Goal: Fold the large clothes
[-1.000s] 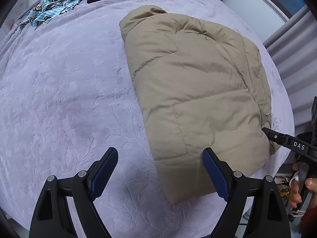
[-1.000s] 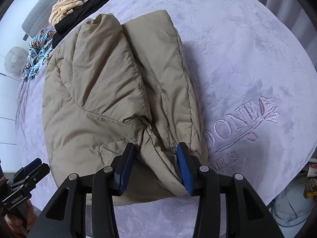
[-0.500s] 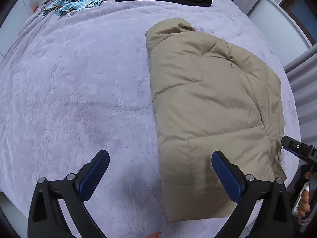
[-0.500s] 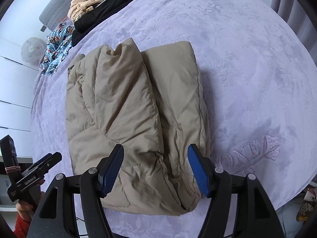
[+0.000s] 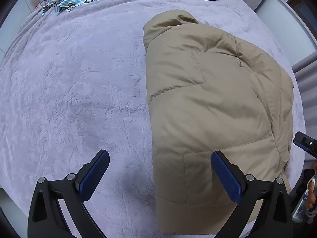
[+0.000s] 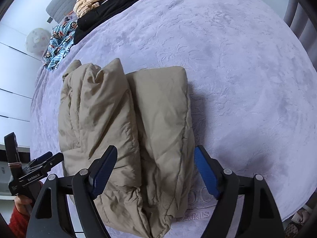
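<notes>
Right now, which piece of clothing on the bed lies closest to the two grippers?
The tan puffer jacket, folded right below them. The black garment, the monkey-print cloth and the striped cloth lie far off at the bed's other end.

Black gripper (image 6: 153, 168) frames — blue ribbed pads (image 5: 225, 176), silver screws (red sleeve (image 6: 16, 221)).

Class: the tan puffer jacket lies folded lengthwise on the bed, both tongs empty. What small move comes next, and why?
Probably lower both tongs onto the near end of the jacket to fold it across. The left tongs stand open over its left edge; the right tongs, opening, straddle its near end without touching.
</notes>
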Demonstrator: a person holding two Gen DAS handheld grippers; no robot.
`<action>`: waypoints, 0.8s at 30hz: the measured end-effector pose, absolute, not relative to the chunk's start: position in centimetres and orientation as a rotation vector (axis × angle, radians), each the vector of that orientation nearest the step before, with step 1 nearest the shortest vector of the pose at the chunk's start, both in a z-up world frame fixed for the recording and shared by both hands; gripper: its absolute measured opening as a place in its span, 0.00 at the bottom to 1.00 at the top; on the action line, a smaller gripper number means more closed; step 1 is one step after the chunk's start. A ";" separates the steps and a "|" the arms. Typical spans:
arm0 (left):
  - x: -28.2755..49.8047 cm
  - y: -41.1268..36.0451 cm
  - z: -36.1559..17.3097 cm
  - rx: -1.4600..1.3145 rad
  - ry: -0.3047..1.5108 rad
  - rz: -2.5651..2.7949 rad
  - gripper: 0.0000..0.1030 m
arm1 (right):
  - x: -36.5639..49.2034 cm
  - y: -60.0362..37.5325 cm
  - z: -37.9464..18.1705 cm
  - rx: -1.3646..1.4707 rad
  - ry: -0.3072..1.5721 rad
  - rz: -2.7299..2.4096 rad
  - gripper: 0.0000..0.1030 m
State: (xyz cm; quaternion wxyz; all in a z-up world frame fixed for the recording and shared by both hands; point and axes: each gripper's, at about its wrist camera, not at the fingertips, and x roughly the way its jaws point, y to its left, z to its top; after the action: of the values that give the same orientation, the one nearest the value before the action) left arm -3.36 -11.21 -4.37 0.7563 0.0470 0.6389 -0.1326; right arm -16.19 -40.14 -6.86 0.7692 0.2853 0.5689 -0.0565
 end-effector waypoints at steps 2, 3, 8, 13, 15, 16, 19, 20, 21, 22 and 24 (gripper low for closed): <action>-3.2 -11.3 -4.6 0.085 1.398 -0.297 1.00 | -16.4 -40.8 -7.3 0.642 1.240 -0.113 0.97; -3.2 -11.4 -4.7 0.077 1.397 -0.300 1.00 | -16.4 -41.1 -7.5 0.657 1.240 -0.103 1.00; -2.3 -11.2 -4.8 0.026 1.394 -0.380 1.00 | -16.6 -42.0 -8.6 0.724 1.237 -0.052 1.00; 0.2 -9.0 -6.4 -0.223 1.440 -0.568 1.00 | -16.4 -43.1 -10.5 0.833 1.226 0.020 1.00; 1.2 -8.4 -8.1 -0.325 1.481 -0.630 1.00 | -16.4 -43.8 -12.0 0.905 1.225 0.040 1.00; 1.7 -8.2 -9.1 -0.364 1.503 -0.653 1.00 | -16.4 -44.2 -12.9 0.942 1.227 0.044 1.00; 2.7 -8.3 -12.1 -0.466 1.569 -0.723 1.00 | -16.4 -44.9 -15.7 1.069 1.227 0.079 1.00; 2.9 -8.4 -12.9 -0.504 1.584 -0.746 1.00 | -16.3 -45.0 -16.7 1.121 1.226 0.102 1.00; 3.1 -8.5 -13.5 -0.536 1.594 -0.758 1.00 | -16.1 -44.9 -17.6 1.176 1.220 0.135 1.00; 3.2 -8.6 -14.0 -0.562 1.598 -0.768 1.00 | -15.9 -44.8 -18.1 1.232 1.205 0.180 1.00; 3.4 -8.7 -14.4 -0.588 1.599 -0.778 1.00 | -15.4 -44.5 -18.2 1.372 1.105 0.316 1.00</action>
State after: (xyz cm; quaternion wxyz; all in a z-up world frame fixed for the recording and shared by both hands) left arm 3.43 -8.71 -14.44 0.5927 -0.2529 0.6876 -0.3347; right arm -15.44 -44.47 -18.22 0.6259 0.5979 0.4815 0.1376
